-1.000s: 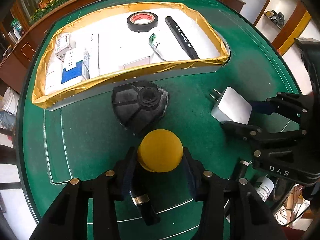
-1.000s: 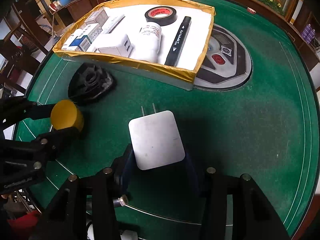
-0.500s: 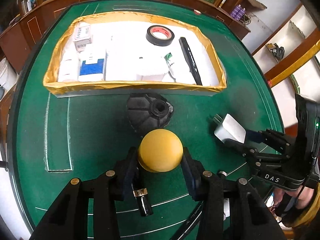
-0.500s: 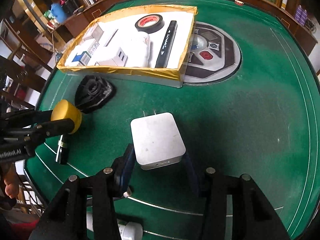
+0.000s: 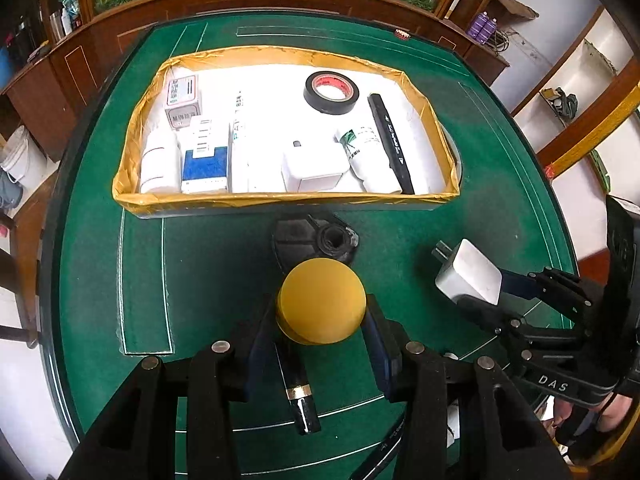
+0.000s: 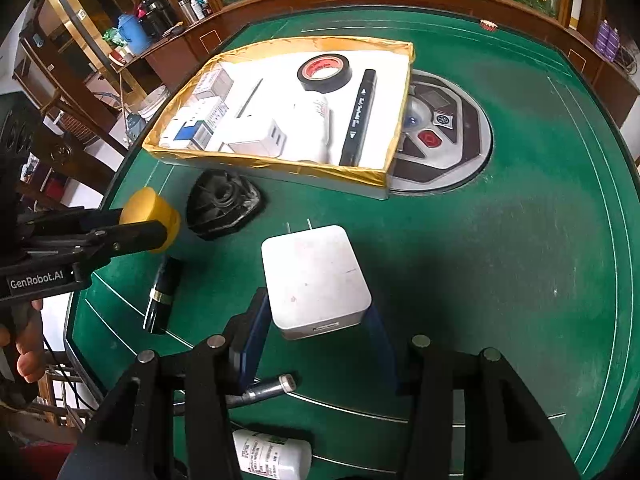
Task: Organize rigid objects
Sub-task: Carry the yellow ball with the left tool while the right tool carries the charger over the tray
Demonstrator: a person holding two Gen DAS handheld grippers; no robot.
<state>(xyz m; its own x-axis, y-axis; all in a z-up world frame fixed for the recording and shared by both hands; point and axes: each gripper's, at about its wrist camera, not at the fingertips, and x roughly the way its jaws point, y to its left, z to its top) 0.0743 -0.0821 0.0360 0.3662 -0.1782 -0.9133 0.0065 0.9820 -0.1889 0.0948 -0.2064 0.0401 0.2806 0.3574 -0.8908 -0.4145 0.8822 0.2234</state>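
Between my left tongs (image 5: 322,320) sits the yellow puck-shaped lid (image 5: 322,300), pinched at its sides by both pads; my right tongs (image 6: 316,332) are clamped on the white plug-in charger (image 6: 314,276), prongs pointing away from me. Compared with a second ago, both loads are higher off the felt: more green shows beneath each, and the gold-taped tray (image 5: 280,199) beyond the tongs has swung to sit squarer in the left view. The black pen with the gold band (image 5: 298,394), then half hidden under the left fingers, now lies plain on the table below them.

Under everything is a round green felt table (image 6: 520,260) with white lines and a dark wood rim; a grey control panel (image 6: 440,132) is set into it, just right of the tray. Shelves, cabinets and a flower planter ring the room.

Ahead of the left tongs, between them and the tray, rests a black ribbed plastic piece (image 5: 316,240). The tray holds a roll of black tape (image 5: 331,92), a black marker (image 5: 390,142), a white bottle (image 5: 366,156), a white adapter (image 5: 314,170) and small boxes (image 5: 204,160).

Only the right view shows the control panel, a white labelled bottle (image 6: 272,458) and a silver-tipped tube (image 6: 268,388) near its fingers, and a person's hand (image 6: 26,344) on the left handle.
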